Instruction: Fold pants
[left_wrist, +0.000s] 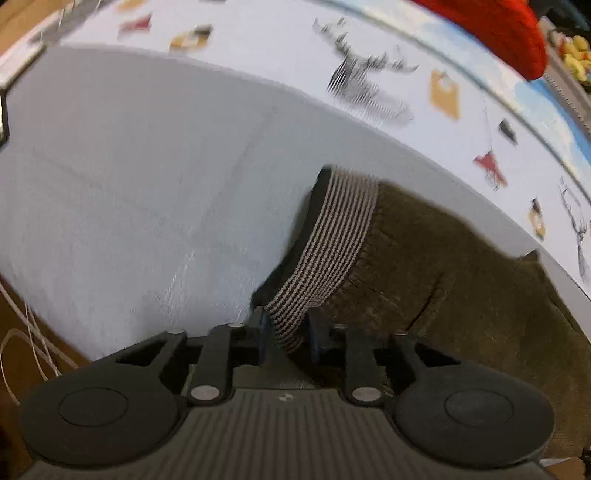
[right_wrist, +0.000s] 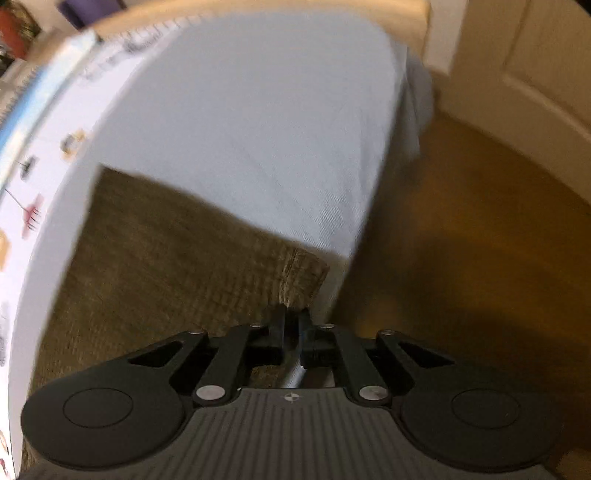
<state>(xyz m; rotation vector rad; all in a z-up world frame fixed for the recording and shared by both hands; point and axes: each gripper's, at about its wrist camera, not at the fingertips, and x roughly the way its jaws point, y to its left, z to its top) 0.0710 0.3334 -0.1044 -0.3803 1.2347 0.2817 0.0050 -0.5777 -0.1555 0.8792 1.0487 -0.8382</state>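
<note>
— Where are the pants?

— The olive-brown corduroy pants (left_wrist: 443, 258) lie on the pale grey sheet (left_wrist: 129, 184), ahead and to the right of the left gripper (left_wrist: 286, 332). Its two fingers are clamped on the striped waistband (left_wrist: 332, 240), which rises up from between them.

— And the other one?

— The right gripper (right_wrist: 293, 325) is pinched together on a corner of the same pants (right_wrist: 166, 258), right at a stitched edge. From there the brown cloth spreads out ahead and to its left, over the sheet (right_wrist: 258, 129).

— What's around that?

— Beyond the sheet, away from the left gripper, runs a white cloth printed with deer and small coloured figures (left_wrist: 369, 74), and something red and fuzzy (left_wrist: 509, 33) sits at the far right past it. To the right of the right gripper the sheet's edge drops off toward a brown carpet (right_wrist: 480, 240), with a cream door (right_wrist: 535, 66) further on. Both views are blurred.
</note>
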